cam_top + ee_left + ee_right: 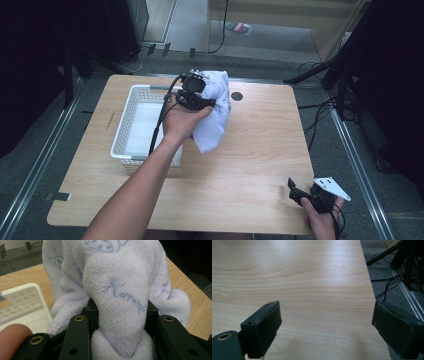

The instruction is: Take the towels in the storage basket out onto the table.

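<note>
Left gripper (212, 102) jaws clamp the towel (214, 112) beside the basket's (131, 117) rim; right gripper (325, 322) jaws gape at the table (250, 150) edge.

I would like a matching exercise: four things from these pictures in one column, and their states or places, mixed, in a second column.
1. left gripper
2. right gripper
3. white towel
4. white basket

a. stands at the table's left side
b. hangs above the table, clamped
c. jaws open, nothing between them
d. shut on cloth

Pairs: 1-d, 2-c, 3-b, 4-a
</note>
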`<action>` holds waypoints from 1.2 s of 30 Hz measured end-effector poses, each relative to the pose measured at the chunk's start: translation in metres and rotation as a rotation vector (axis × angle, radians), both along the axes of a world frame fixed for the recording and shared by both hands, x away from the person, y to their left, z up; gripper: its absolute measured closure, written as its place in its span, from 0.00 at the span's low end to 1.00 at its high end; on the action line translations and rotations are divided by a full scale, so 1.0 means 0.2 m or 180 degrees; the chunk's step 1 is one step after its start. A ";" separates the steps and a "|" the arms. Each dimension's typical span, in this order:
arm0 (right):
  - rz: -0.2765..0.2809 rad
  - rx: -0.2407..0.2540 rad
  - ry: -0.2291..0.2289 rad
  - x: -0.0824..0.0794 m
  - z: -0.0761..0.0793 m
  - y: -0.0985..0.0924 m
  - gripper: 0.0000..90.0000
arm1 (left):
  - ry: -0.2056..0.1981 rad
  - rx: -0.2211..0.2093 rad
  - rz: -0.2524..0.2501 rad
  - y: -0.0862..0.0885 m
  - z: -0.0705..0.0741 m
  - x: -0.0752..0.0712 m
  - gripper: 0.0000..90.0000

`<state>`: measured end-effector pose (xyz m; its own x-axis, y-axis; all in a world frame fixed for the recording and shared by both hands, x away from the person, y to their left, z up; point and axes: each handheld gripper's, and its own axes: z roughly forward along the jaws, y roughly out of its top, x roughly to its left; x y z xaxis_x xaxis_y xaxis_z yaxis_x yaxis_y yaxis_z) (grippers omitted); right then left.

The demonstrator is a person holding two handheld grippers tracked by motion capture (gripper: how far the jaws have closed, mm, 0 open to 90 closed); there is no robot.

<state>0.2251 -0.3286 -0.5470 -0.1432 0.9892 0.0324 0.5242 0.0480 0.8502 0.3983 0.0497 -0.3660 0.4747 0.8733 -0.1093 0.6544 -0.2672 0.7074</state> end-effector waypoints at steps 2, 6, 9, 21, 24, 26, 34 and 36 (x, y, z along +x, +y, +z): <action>0.0003 -0.0002 -0.0002 0.00 0.00 0.00 0.10 | 0.0002 -0.0012 -0.0040 -0.05 -0.02 0.00 0.68; 0.0014 -0.0002 -0.0004 0.00 0.00 0.00 0.10 | 0.0023 0.0050 -0.0131 -0.14 -0.07 -0.01 0.68; 0.0018 0.0001 -0.0005 0.00 0.00 0.00 0.10 | 0.0050 0.0042 -0.0176 -0.18 -0.11 -0.01 0.68; 0.0026 0.0011 -0.0004 0.00 0.00 0.00 0.10 | 0.0173 0.0121 -0.0326 -0.40 -0.31 -0.04 0.67; 0.0026 0.0020 -0.0002 0.00 0.00 0.00 0.10 | 0.0266 0.0134 -0.0354 -0.44 -0.38 -0.04 0.67; 0.0029 0.0022 -0.0010 0.00 0.00 0.00 0.10 | 0.0298 0.0178 -0.0361 -0.46 -0.43 -0.04 0.66; 0.0037 0.0028 -0.0018 0.00 0.00 0.00 0.10 | 0.0403 0.0201 -0.0383 -0.48 -0.56 -0.04 0.63; 0.0034 0.0029 -0.0013 0.00 0.00 0.00 0.10 | 0.0424 0.0122 -0.0367 -0.49 -0.58 -0.03 0.56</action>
